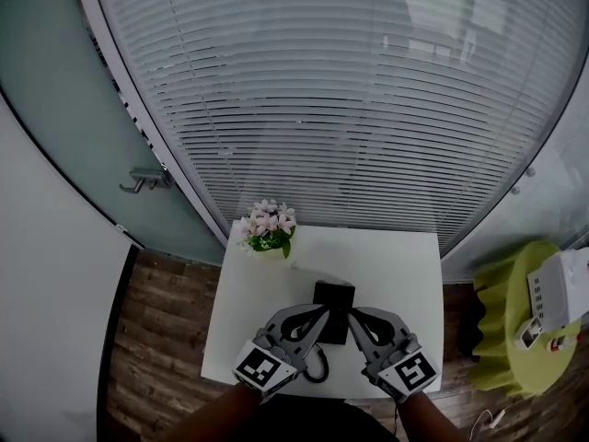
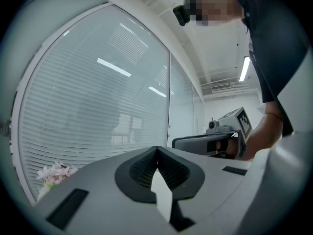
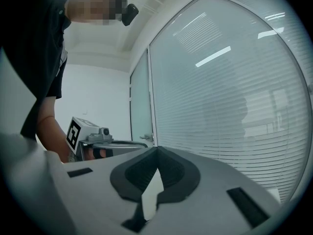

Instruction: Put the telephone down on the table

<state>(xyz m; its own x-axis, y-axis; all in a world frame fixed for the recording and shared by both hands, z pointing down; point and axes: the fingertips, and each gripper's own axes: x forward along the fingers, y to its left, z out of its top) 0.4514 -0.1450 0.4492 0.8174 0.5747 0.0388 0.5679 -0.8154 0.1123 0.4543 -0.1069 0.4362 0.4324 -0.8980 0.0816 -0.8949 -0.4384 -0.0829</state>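
Observation:
In the head view a black telephone (image 1: 333, 304) lies flat on the small white table (image 1: 396, 265), its dark cord (image 1: 319, 366) curling at the near edge. My left gripper (image 1: 321, 314) and right gripper (image 1: 353, 317) hover side by side over the phone's near end, both pointing away from me. Each is shut with nothing between its fingers. In the left gripper view the left gripper (image 2: 157, 150) has its pads pressed together, and the right gripper (image 2: 215, 142) shows beside it. The right gripper (image 3: 157, 150) looks the same in its own view, with the left gripper (image 3: 100, 143) alongside.
A pot of pink flowers (image 1: 269, 228) stands at the table's far left corner. Behind the table is a glass wall with white blinds (image 1: 350, 99) and a door handle (image 1: 143, 180). A green round stand (image 1: 511, 339) carrying a white device (image 1: 557, 297) is at the right.

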